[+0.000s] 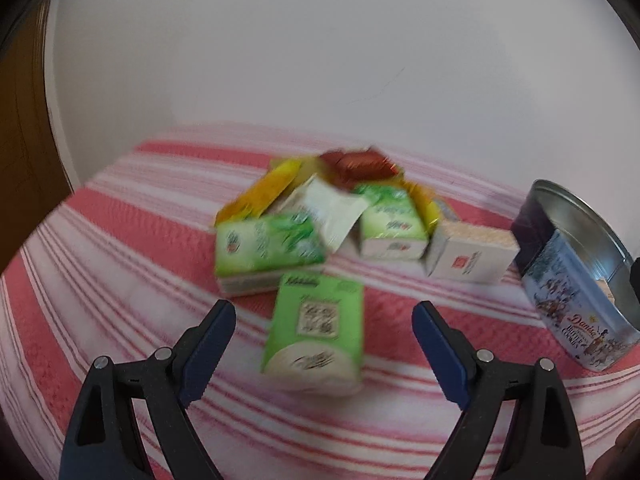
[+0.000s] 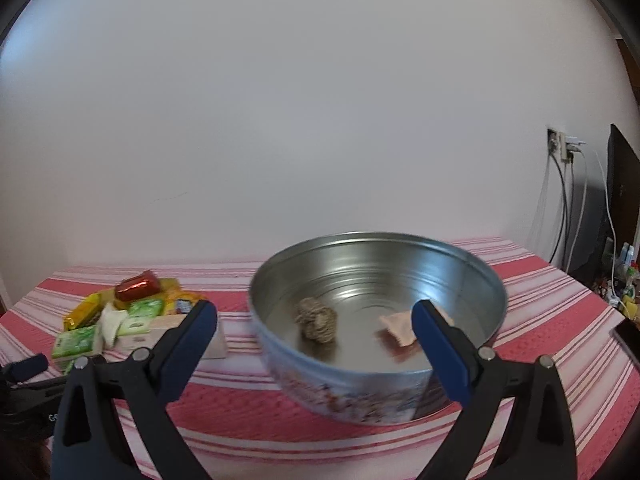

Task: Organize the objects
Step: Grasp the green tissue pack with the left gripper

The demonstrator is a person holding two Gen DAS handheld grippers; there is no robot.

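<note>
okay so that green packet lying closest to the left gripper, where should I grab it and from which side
Probably across its two long side edges, about mid-length. The green packet lies flat on the striped cloth, lengthwise toward the left gripper, whose open jaws already straddle it. Come down from above and in front; the pile crowds its far end.

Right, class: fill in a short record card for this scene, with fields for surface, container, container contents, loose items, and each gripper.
surface: red and white striped cloth
container: round cookie tin, lid off, standing to the right of the pile
container contents: ball of twine; small pink packet
loose items: pile of green packets, plus yellow, red and white ones, on the cloth
left gripper: open, holding nothing, aimed at the nearest green packet
right gripper: open, holding nothing, facing the tin
</note>
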